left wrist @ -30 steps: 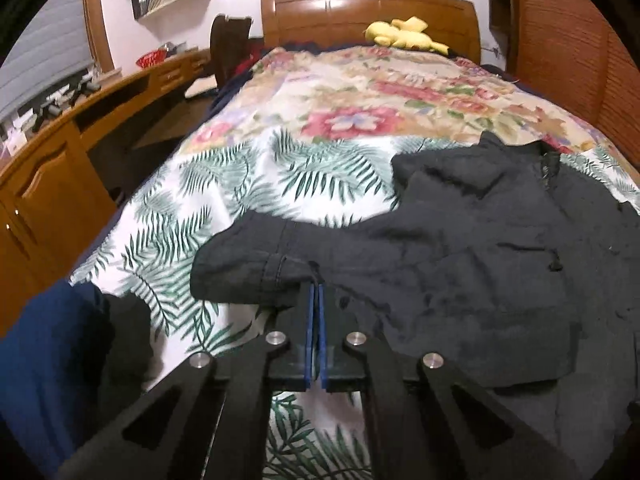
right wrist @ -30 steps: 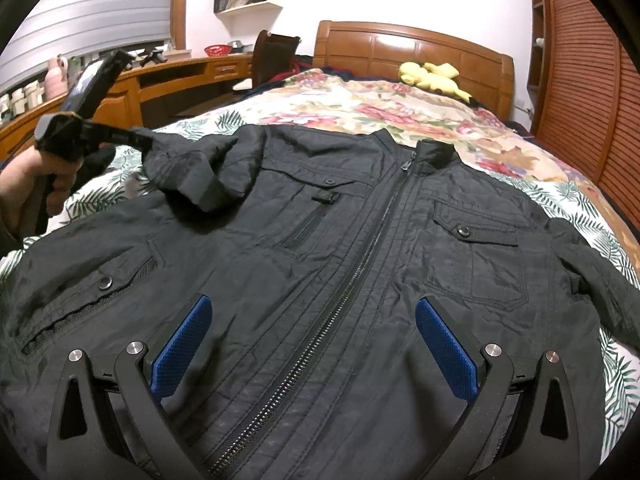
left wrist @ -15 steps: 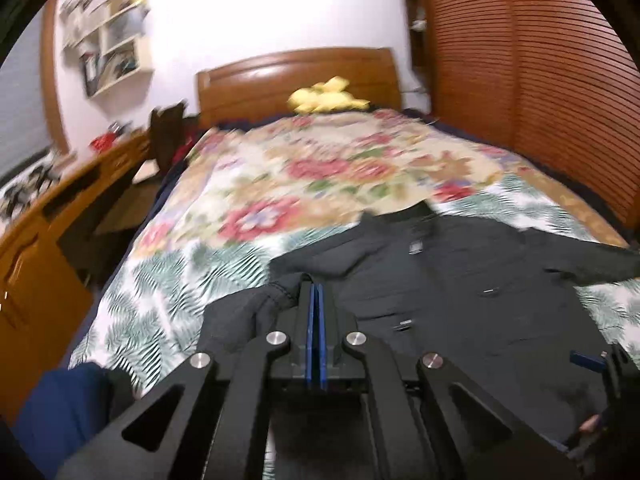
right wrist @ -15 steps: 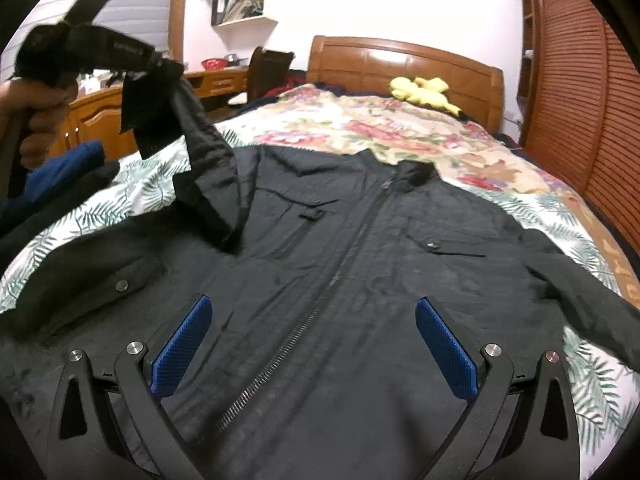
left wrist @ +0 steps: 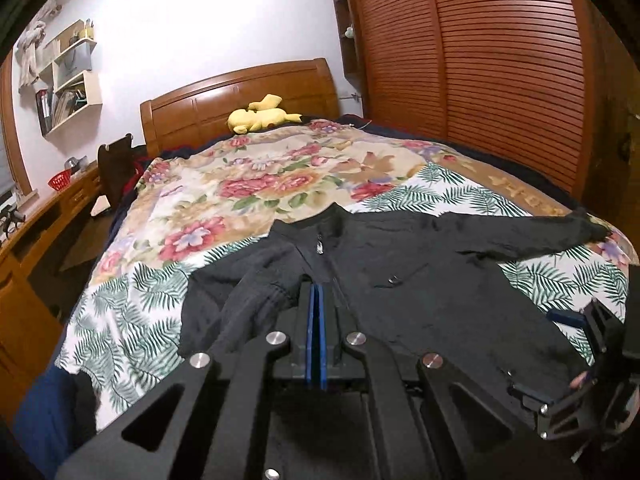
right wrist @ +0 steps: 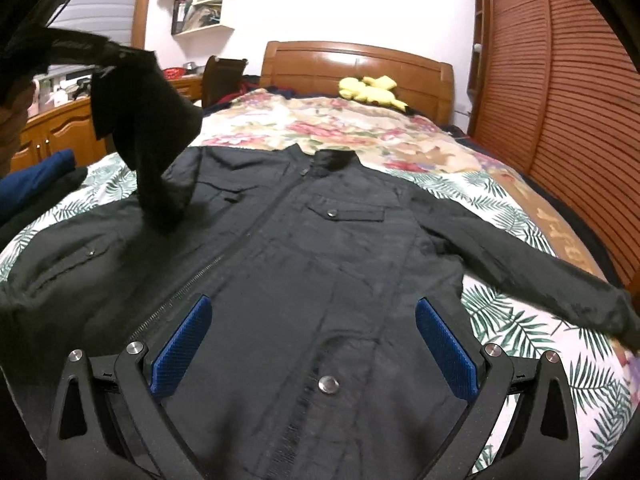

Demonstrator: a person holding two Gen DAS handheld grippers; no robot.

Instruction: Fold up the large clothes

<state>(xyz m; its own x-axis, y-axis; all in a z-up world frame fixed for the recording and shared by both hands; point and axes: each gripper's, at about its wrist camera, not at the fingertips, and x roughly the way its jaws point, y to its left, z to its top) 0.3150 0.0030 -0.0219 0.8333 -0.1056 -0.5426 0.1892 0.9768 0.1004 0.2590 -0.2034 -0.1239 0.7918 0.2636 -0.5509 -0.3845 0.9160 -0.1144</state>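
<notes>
Only one sleeve (right wrist: 156, 152) of the black zipped jacket (right wrist: 320, 264) is lifted, clamped by the left gripper (left wrist: 316, 320); the right gripper (right wrist: 312, 344) is held apart, empty, and every fold is left.

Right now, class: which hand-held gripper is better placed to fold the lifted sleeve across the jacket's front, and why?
The left hand-held gripper. It is already shut on the lifted sleeve, raised above the jacket. The right hand-held gripper is open and empty over the hem, better placed for the other sleeve later.
</notes>
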